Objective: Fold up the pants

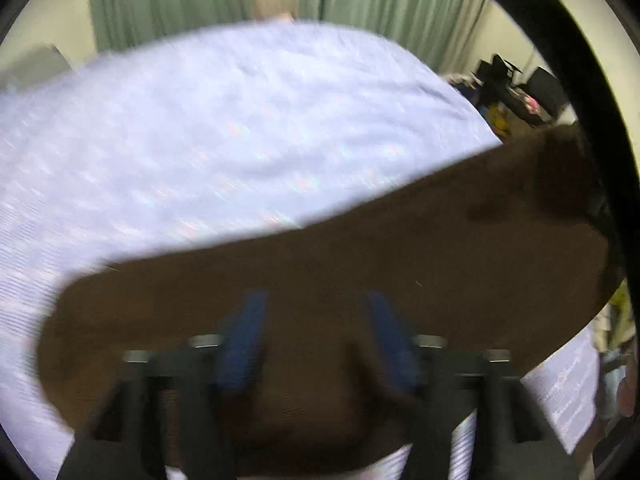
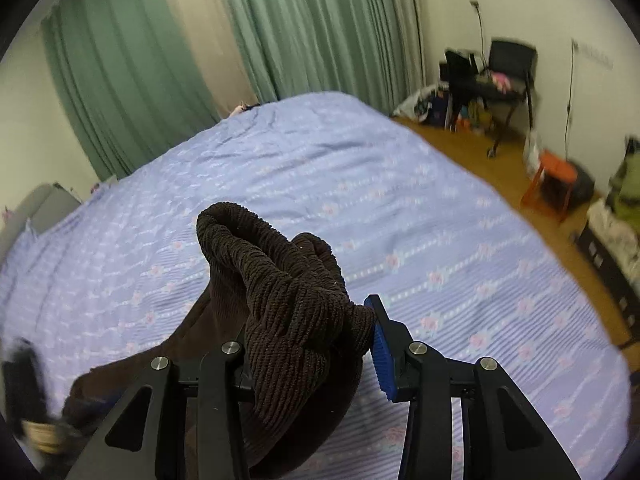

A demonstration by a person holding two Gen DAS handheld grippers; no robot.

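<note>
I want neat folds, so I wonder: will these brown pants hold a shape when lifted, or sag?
Probably sag: the pants bunch in soft loops at the right tool. The ribbed cloth likely grips rather than slips. On the bed, the stretch before the left tool lies flat.

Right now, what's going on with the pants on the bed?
A person is working dark brown corduroy pants over a bed with a lilac flowered cover. The right tool has a bunched wad of the fabric between its fingers, lifted off the cover. The left tool sits over a flatter stretch of the pants, fingers apart; its view is too blurred to confirm a grip. No fold is finished yet.
</note>
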